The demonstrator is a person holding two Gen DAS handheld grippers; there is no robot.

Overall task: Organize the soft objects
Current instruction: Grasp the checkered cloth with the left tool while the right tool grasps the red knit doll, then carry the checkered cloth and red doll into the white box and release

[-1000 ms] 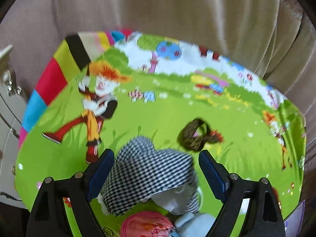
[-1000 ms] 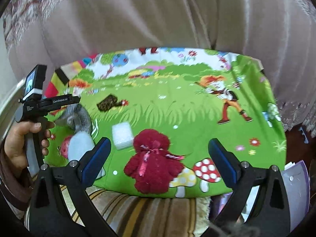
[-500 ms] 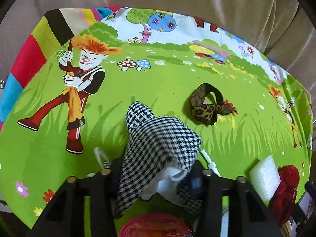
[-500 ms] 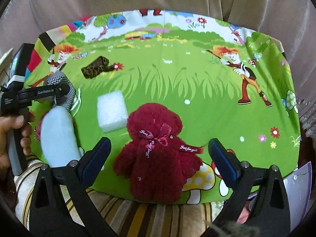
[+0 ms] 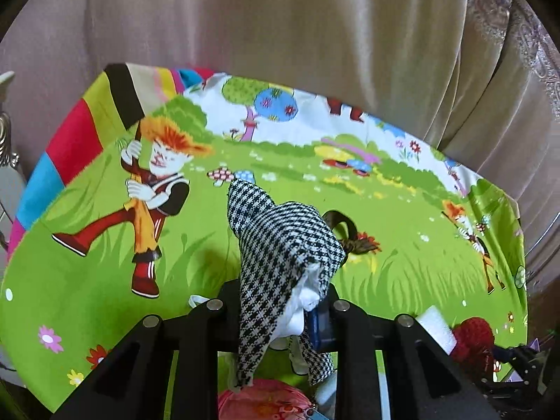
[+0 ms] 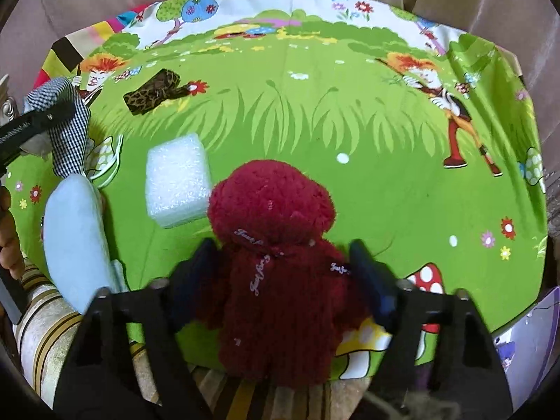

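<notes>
One black-and-white houndstooth woven fabric piece (image 5: 283, 245) with white lining is pinched between the fingers of the left gripper (image 5: 280, 311), which have just been closing, and hangs draped at 6 o'clock of the left wrist view. One fuzzy dark-red plush toy (image 6: 276, 245) with a printed ribbon sits between the fingers of the right gripper (image 6: 283, 266), also just closing; pad contact cannot be told. Counted on the cartoon-print green cloth covering the table (image 6: 315, 133): one white foam cube (image 6: 176, 180) at 10 o'clock of the plush, one leopard-print fabric band (image 6: 152, 91) at 11 o'clock, one pale blue soft oblong pad (image 6: 75, 234) at 9 o'clock. Satin beige curtains (image 5: 315, 35) are seen behind.
</notes>
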